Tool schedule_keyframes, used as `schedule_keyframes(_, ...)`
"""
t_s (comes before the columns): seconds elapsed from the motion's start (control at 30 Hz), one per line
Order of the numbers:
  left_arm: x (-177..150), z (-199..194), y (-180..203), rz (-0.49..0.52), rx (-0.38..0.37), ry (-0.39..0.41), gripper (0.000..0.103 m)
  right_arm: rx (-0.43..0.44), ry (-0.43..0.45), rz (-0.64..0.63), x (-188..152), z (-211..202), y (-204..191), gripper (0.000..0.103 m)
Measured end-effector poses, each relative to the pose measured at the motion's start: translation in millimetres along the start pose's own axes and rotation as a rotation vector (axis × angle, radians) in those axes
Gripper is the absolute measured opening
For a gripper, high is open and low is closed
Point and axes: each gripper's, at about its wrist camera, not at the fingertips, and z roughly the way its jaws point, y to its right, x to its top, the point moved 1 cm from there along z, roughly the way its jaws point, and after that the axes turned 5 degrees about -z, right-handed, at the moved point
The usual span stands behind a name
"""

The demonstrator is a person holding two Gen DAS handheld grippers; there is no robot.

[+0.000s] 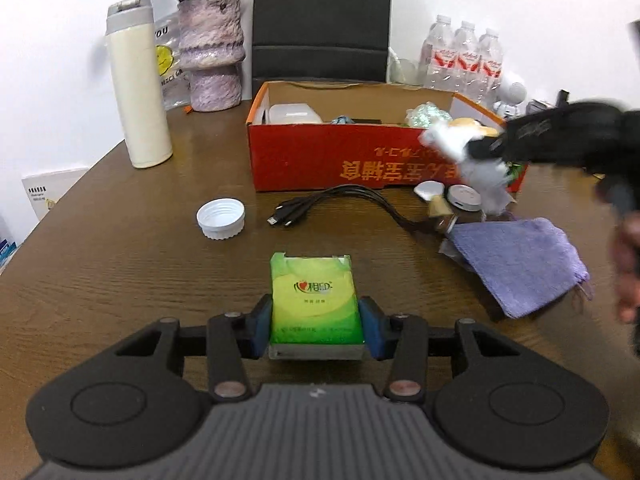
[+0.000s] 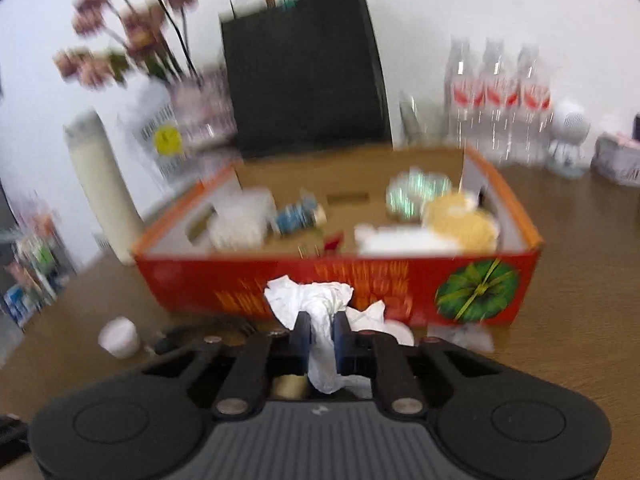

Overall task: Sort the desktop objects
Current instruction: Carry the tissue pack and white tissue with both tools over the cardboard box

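Red cardboard box [image 1: 320, 156] with orange rim is the sort target and my landmark; it sits on the brown wood-grain table [image 1: 120, 240], open top, already part filled.

Left wrist view: left gripper [image 1: 316, 326] has its blue pads pressed on both sides of a green plastic tissue pack [image 1: 312, 304], well short of the box's front wall. Risk: the grip is at the pack's near end only, so the soft wrap could pivot or slide out on the way to the box. The black multi-head charging cable [image 1: 340, 204], white ribbed screw cap [image 1: 221, 218] and purple folded cloth [image 1: 520, 264] all lie between pack and box; a low carry could snag the cable. The right gripper [image 1: 480, 148] crosses the box's right front corner, so the two hands could collide there.

Right wrist view: right gripper [image 2: 320, 336] jaws are nearly together, pinching a crumpled white tissue [image 2: 316, 308] just in front of the box's front wall. The tissue hangs loose and could tear or catch the rim. The view is blurred.

Room: white wall behind the box, black paper bag [image 2: 304, 80], cream tall tumbler [image 1: 136, 92], purple mottled vase [image 1: 212, 52] of dried flowers, shrink-wrapped clear water bottles [image 1: 460, 60].
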Motion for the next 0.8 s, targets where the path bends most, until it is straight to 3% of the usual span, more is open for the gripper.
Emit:
schedule_keyframes(0.07,-5.6,-6.2,3.3,0.02,-0.011,0.003,0.046,0.004,0.038,-0.003,-0.9,-32.9,1.1,0.011)
schedule_keyframes(0.17,-16.9,-11.0,6.0,0.026,-0.022,-0.019,0.046,0.076,0.059,-0.018,-16.5,-74.9,4.0,0.012)
schedule_keyframes(0.4,-40.8,-35.8,11.2,0.036,-0.069,-0.051,0.047,0.075,-0.121,-0.08,-93.4,-114.4,-8.1,0.014)
schedule_keyframes(0.5,-49.2,-41.9,15.2,0.065,-0.075,-0.049,0.052,0.059,-0.115,-0.073,-108.2,-119.8,-12.0,0.027)
schedule_keyframes(0.57,-50.4,-41.9,13.4,0.047,-0.077,-0.056,0.052,0.068,-0.071,-0.057,-110.5,-125.4,-13.3,0.054)
schedule_keyframes(0.63,-47.3,-43.5,12.3,0.032,-0.082,-0.042,0.052,0.05,-0.038,-0.061,-107.8,-128.4,-17.7,0.056)
schedule_keyframes(0.8,-42.9,-36.2,15.2,0.024,-0.077,-0.055,0.051,-0.033,-0.094,-0.092,-113.5,-112.9,-25.2,0.055)
